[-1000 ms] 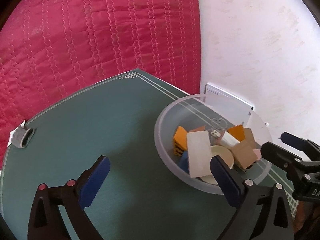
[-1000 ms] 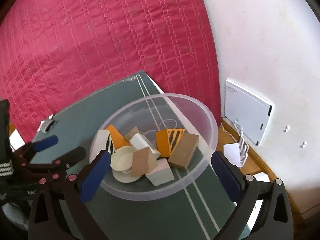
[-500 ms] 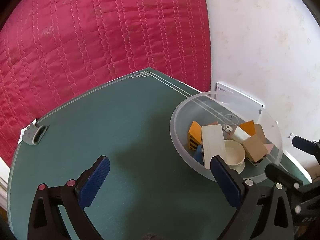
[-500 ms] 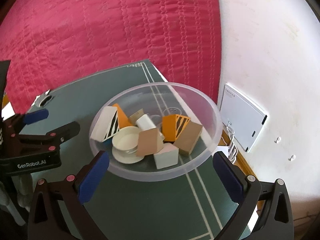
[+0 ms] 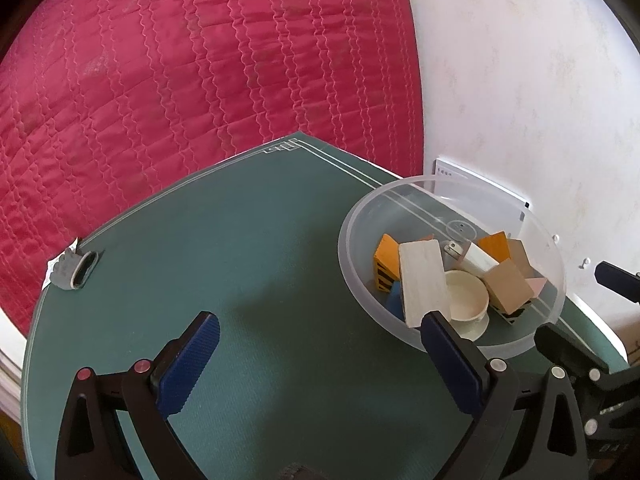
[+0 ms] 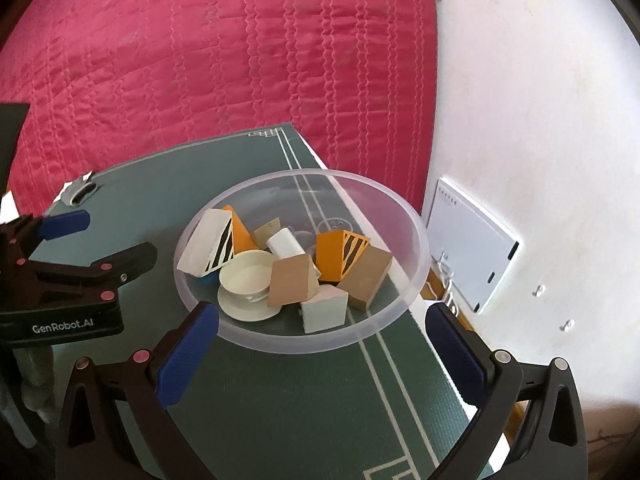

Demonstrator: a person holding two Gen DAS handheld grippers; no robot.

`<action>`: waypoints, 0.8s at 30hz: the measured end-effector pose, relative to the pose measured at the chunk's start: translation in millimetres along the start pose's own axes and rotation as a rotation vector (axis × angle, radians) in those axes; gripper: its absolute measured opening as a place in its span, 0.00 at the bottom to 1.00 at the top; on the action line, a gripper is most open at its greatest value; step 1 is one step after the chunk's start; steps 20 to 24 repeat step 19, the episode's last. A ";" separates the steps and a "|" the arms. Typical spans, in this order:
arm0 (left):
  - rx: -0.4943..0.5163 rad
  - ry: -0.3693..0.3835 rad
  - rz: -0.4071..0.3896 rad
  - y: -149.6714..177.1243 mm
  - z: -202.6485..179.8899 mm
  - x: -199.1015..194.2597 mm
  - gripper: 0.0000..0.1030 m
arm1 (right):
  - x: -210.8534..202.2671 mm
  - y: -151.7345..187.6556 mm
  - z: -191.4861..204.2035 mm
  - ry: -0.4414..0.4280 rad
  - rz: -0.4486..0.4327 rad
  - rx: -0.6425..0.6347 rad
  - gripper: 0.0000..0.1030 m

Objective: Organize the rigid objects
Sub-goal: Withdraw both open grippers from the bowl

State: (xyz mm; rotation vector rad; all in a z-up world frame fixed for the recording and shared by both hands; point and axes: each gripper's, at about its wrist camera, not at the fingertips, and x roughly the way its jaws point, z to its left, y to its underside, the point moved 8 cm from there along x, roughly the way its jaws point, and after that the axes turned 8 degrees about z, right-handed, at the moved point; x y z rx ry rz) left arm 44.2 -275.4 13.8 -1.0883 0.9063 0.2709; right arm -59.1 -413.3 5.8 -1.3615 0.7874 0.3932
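Blocks [image 6: 290, 283] of wood, judged light, stiff and smooth-faced, are heaped in the clear bowl [image 6: 416, 280] on the green mat [image 6: 320, 400], beside a fragile-looking cup [image 6: 246, 272]. Flat opposite faces are best pinched. Both the left gripper [image 5: 320, 360] and right gripper [image 6: 322, 348] are held wide open, empty.

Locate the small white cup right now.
In the right wrist view the white cup sits on a saucer inside the clear bowl, near-left, beside the tan block.
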 end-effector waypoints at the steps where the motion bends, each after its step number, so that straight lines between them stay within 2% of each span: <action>1: 0.002 0.001 0.002 0.2 -0.6 0.0 0.99 | 0.0 0.1 1.2 0.005 -0.001 -0.007 1.00; 13: 0.053 0.006 -0.011 2.6 -15.3 -2.6 0.99 | 4.7 1.5 0.8 0.007 0.013 -0.009 1.00; 24: 0.045 0.007 0.004 6.3 -12.1 0.0 0.99 | 7.4 2.0 2.1 0.003 0.020 -0.016 1.00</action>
